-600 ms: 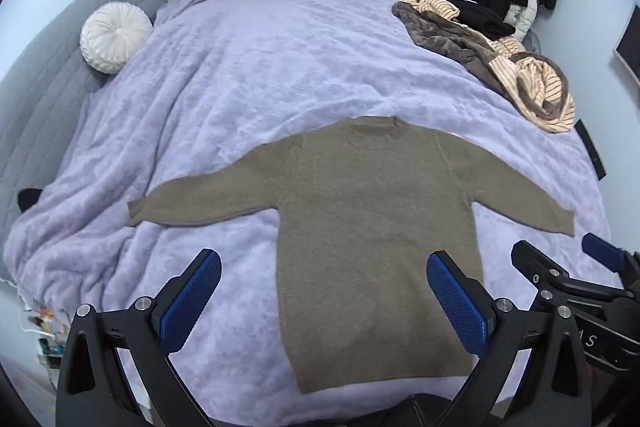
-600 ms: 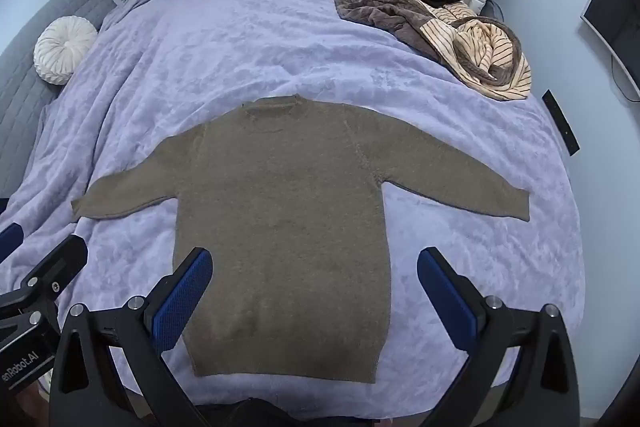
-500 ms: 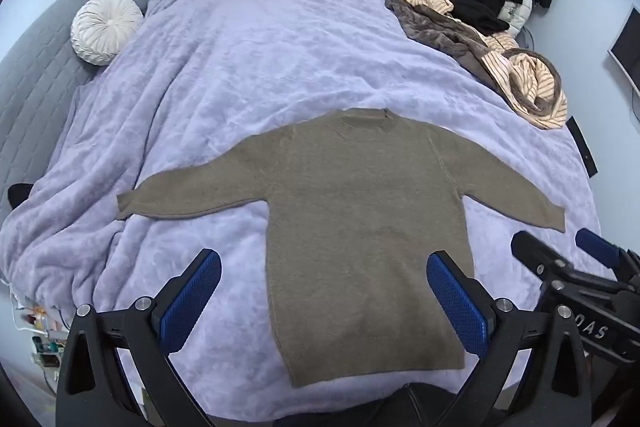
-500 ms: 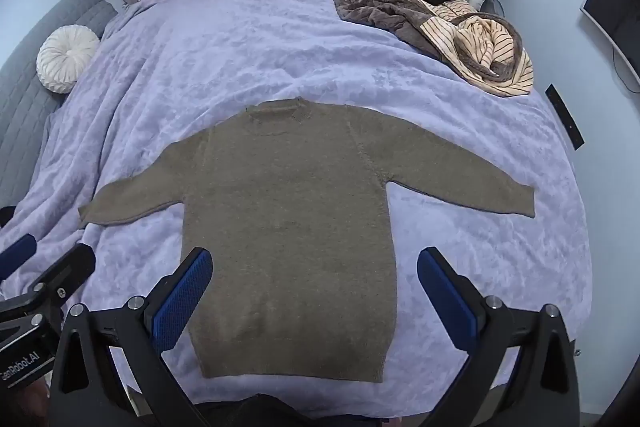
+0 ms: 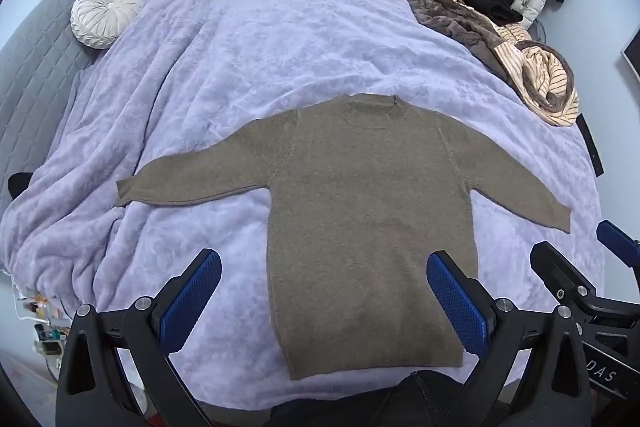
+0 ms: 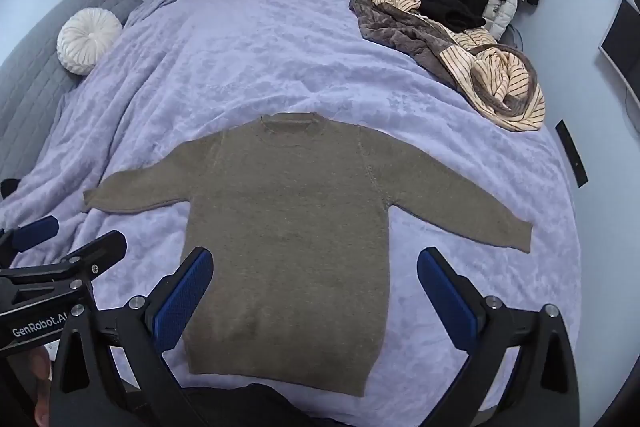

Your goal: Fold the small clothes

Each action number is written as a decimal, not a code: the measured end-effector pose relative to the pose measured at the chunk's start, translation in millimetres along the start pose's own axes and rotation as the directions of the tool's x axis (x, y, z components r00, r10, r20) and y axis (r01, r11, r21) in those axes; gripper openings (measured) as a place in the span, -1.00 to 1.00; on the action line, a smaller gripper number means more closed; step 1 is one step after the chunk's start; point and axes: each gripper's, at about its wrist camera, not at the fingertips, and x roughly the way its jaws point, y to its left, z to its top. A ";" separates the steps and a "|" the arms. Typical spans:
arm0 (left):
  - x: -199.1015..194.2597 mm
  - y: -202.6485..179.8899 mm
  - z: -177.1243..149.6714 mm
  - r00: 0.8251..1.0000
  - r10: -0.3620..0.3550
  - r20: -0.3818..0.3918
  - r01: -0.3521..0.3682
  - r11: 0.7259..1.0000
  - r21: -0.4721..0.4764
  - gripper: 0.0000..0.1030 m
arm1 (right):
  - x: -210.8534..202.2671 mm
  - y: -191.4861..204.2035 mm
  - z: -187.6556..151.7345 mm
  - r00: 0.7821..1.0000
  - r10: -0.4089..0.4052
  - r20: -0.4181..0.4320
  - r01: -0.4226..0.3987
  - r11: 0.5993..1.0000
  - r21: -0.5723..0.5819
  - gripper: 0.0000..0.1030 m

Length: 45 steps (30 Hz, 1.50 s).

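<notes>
While both grippers hover spread wide, sweater flat, collar pointing away, hem nearest.

Both wrist views look down from the foot of the bed, apparently high above, sharing the sweater.

The monitor runs off the right edge, and clutter beside the bed's left edge is blurred.
</notes>
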 end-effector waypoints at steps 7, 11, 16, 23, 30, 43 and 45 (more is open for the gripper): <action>7.0 1.2 2.6 1.000 0.007 -0.029 -0.007 1.000 -0.001 1.00 | 18.2 -3.0 -0.8 0.996 -0.044 -0.078 0.043 0.999 -0.013 0.98; 10.6 3.7 2.1 0.999 0.006 -0.047 -0.007 1.000 -0.008 1.00 | 23.9 -1.1 0.1 0.993 -0.073 -0.098 0.070 0.997 -0.035 0.98; 13.5 0.4 1.5 0.998 -0.020 -0.066 0.020 1.000 0.006 1.00 | 19.4 2.9 3.9 0.992 -0.110 -0.069 0.106 0.992 -0.068 0.98; 12.5 -4.8 5.2 0.998 -0.008 -0.069 0.009 1.000 0.017 1.00 | 17.3 7.8 11.2 0.990 -0.132 -0.041 0.127 0.987 -0.098 0.98; 17.2 -3.7 5.0 0.995 -0.015 -0.096 0.016 1.000 0.002 1.00 | 21.0 4.8 12.2 0.993 -0.105 -0.045 0.100 0.991 -0.093 0.98; 22.8 -15.4 15.1 0.996 0.072 -0.056 -0.072 0.997 -0.008 1.00 | 30.5 -16.7 17.1 0.997 -0.075 -0.006 0.075 0.996 -0.052 0.98; 27.3 -24.0 19.6 0.994 0.095 -0.053 -0.094 0.995 0.010 1.00 | 36.5 -22.6 18.9 0.997 -0.071 -0.005 0.071 0.996 -0.046 0.98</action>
